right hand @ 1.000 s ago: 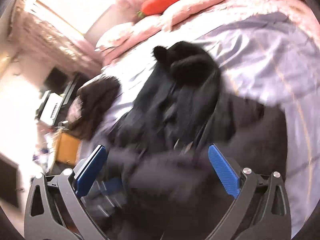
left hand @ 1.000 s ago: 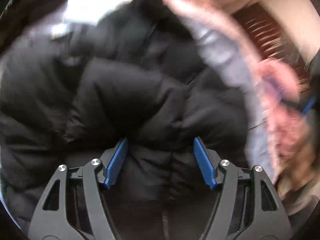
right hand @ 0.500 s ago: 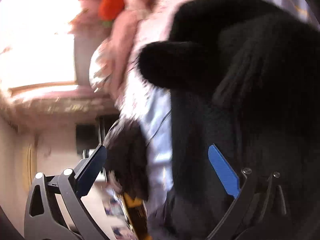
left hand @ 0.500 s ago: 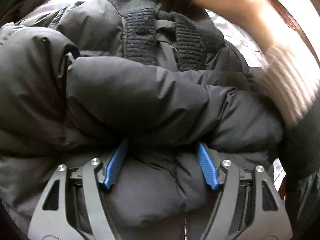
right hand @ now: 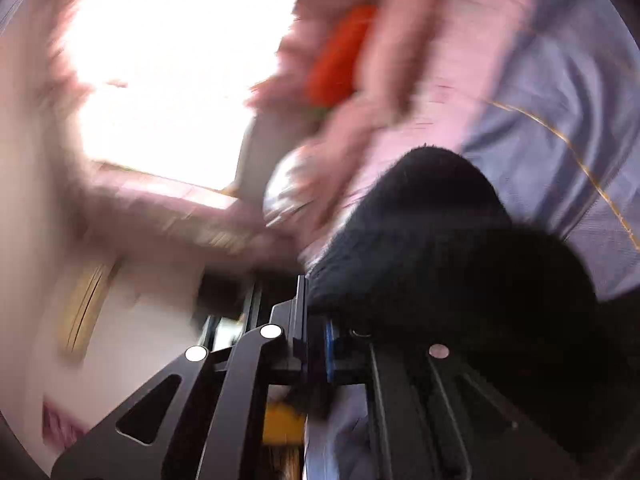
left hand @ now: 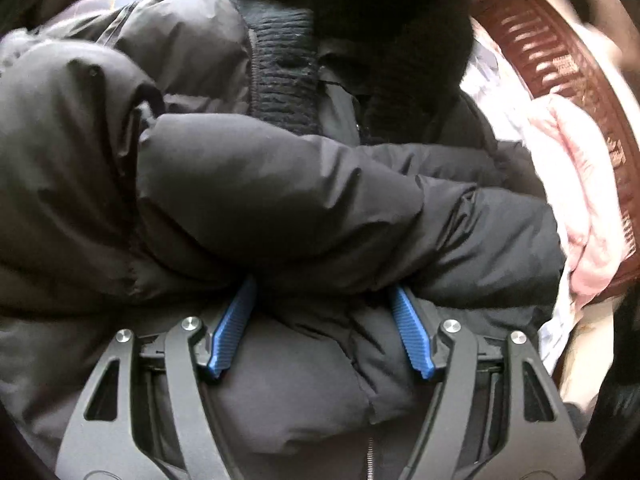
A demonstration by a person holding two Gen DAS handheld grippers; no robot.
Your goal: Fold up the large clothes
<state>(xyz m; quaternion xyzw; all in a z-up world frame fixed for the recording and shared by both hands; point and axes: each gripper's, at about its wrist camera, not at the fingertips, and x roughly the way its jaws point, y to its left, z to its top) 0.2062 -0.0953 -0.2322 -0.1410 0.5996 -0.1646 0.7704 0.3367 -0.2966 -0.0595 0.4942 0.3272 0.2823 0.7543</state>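
A black puffer jacket (left hand: 280, 208) lies on the bed with one sleeve folded across its chest. Its ribbed knit collar (left hand: 280, 80) shows above the sleeve. My left gripper (left hand: 322, 320) points down at the zipped front, its blue pads (left hand: 236, 328) pressed into a thick bulge of the jacket. The fuzzy black hood (left hand: 380, 8) hangs over the collar. In the blurred right wrist view, my right gripper (right hand: 314, 300) has its jaws together on the edge of that fuzzy hood (right hand: 440, 232).
A lilac bed sheet (right hand: 560, 100) lies under the jacket. A pink blanket (left hand: 576, 200) and a dark wooden bed frame (left hand: 560, 60) are at the right. An orange carrot-shaped cushion (right hand: 340, 56) rests among pink bedding near a bright window (right hand: 168, 48).
My right gripper went from wide open to shut on the fuzzy hood and swung quickly. The hood now hangs over the collar in the left wrist view. The left gripper stayed on the jacket.
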